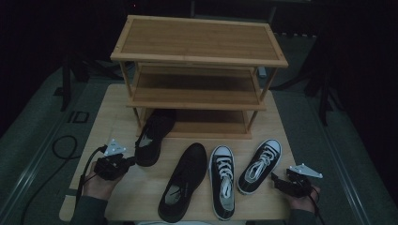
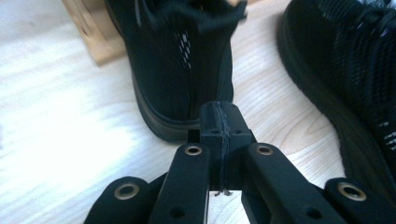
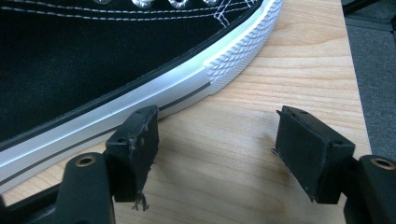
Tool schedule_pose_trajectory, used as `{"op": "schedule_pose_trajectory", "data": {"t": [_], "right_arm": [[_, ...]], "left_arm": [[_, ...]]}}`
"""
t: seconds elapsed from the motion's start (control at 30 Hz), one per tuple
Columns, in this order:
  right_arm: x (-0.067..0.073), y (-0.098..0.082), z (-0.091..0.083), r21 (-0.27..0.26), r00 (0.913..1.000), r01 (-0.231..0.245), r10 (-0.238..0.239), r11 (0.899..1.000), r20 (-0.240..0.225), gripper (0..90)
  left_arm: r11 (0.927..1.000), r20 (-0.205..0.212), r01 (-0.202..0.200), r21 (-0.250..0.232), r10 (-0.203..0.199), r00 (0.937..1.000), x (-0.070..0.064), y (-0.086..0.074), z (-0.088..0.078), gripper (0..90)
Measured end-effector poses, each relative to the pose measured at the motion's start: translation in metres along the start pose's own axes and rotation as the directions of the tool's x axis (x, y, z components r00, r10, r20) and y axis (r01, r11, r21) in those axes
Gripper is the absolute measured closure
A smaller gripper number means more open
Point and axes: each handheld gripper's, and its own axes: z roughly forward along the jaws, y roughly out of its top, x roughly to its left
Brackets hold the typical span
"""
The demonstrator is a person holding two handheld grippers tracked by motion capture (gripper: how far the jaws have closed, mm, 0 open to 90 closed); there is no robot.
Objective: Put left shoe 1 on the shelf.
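My left gripper (image 1: 127, 161) (image 2: 219, 114) is shut, its pads pressed flat together right at the heel of a black mesh shoe (image 1: 152, 136) (image 2: 182, 60); nothing shows between them. That shoe's toe reaches under the wooden shoe rack (image 1: 197, 47). The second black mesh shoe (image 1: 184, 180) (image 2: 355, 70) lies to its right. My right gripper (image 1: 278, 180) (image 3: 215, 140) stands open on the table beside the right black-and-white sneaker (image 1: 260, 165) (image 3: 93, 56), its left pad (image 3: 137, 144) close to the white sole. A matching sneaker (image 1: 222, 180) lies between.
The three-tier rack stands at the back of the light wooden table (image 1: 112, 108), one leg (image 2: 91, 32) close to the left shoe. The table's right edge (image 3: 355, 84) is near my right gripper. Cables (image 1: 63, 147) trail on the grey floor at the left.
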Motion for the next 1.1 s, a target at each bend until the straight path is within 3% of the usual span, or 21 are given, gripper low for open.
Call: {"op": "schedule_pose_trajectory", "data": {"t": [0.5,0.67,0.77,0.83,0.87,1.1], "right_arm": [[0.000,0.000,0.000,0.000,1.0000,0.000,0.000,1.000,-0.001,29.4],[0.000,0.000,0.000,0.000,1.0000,0.001,-0.001,1.000,-0.001,29.4],[0.000,0.000,0.000,0.000,1.0000,0.001,-0.001,1.000,-0.002,29.4],[0.000,0.000,0.000,0.000,1.0000,0.001,-0.001,1.000,-0.001,29.4],[0.000,0.000,0.000,0.000,1.0000,0.002,-0.002,1.000,-0.002,29.4],[0.000,0.000,0.000,0.000,1.0000,0.001,-0.001,1.000,-0.001,29.4]], "left_arm": [[0.9952,-0.035,0.000,0.098,0.003,0.9994,0.001,-0.009,0.030,89.9],[0.9909,-0.040,-0.001,0.135,0.007,0.9992,0.002,-0.012,0.037,89.9],[0.9874,-0.066,0.007,0.158,0.004,0.9978,0.006,-0.016,0.045,89.9],[0.9895,-0.049,0.023,0.143,-0.016,0.9987,0.009,-0.017,0.044,89.9],[0.9896,-0.069,0.021,0.142,-0.011,0.9975,0.009,-0.017,0.044,89.9],[0.9906,-0.088,0.029,0.134,-0.017,0.9960,0.012,-0.011,0.046,89.8]]}}
